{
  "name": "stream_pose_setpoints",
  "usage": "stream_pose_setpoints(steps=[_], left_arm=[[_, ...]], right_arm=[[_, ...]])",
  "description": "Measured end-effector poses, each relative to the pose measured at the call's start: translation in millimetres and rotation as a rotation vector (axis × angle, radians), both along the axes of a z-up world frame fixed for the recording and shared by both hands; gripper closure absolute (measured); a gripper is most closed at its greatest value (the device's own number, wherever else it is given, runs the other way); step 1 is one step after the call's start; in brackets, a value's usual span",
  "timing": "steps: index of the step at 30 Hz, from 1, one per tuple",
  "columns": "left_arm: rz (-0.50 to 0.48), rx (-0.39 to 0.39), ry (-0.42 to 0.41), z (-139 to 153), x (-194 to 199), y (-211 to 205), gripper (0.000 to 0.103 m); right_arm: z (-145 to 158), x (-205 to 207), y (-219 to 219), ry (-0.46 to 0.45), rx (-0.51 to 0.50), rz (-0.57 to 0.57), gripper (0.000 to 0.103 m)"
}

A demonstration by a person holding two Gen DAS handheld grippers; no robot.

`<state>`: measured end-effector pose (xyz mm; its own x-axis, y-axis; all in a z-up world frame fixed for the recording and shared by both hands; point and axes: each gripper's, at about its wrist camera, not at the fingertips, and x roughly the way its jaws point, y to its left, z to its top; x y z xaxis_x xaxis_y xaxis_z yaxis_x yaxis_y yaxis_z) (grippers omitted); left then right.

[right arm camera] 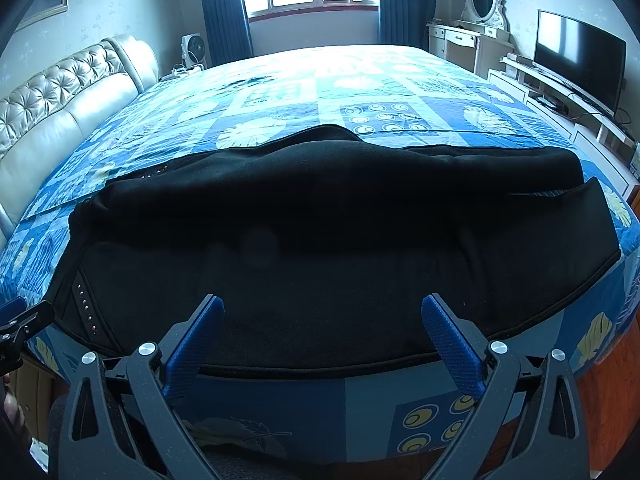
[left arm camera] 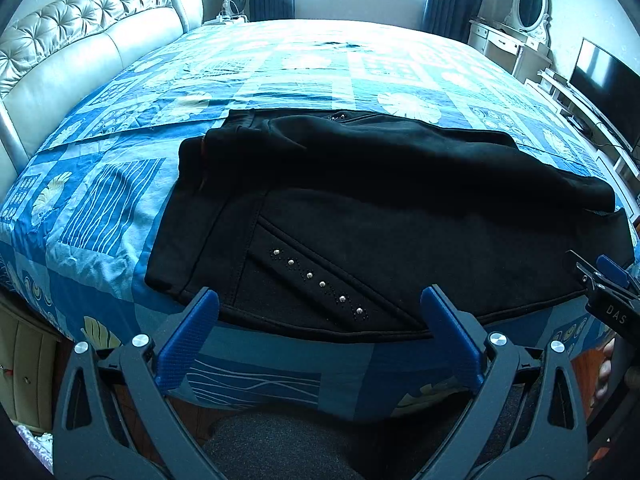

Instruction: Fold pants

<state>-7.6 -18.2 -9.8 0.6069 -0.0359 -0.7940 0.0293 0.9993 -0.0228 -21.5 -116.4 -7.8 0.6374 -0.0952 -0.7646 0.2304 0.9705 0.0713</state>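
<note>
— Tongs on the left [left arm camera: 319, 312] hung released over the pants [left arm camera: 360, 216] at the bed's [left arm camera: 100, 208] near edge, beside the waistband?

— Yes. Right tongs [right arm camera: 322, 320] gaped too, above the leg fabric, probably ready to pinch for folding.

Both fisheye cameras sat low at the near edge of the bed with the blue patchwork leaf-print cover [left arm camera: 120, 208], facing 12 o'clock toward the window. The left wrist view looked along its wide-spread, blue-padded left tool [left arm camera: 320, 304], close over the studded waist end of the black fleece pants [left arm camera: 360, 208]. The right wrist view looked along the equally spread right tool [right arm camera: 322, 312], close over the legs. Both views shared the pants, the tufted cream headboard [right arm camera: 60, 92] at 10 o'clock and the flat black television [right arm camera: 580, 56] at 2 o'clock.
</note>
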Motion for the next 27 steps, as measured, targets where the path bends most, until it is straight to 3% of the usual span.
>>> stream_pose_setpoints(steps=[27], left_arm=[[0.000,0.004,-0.002,-0.2,-0.7,-1.0,0.002]], right_arm=[[-2.5,0.0,3.0,0.005,0.005,0.005,0.004]])
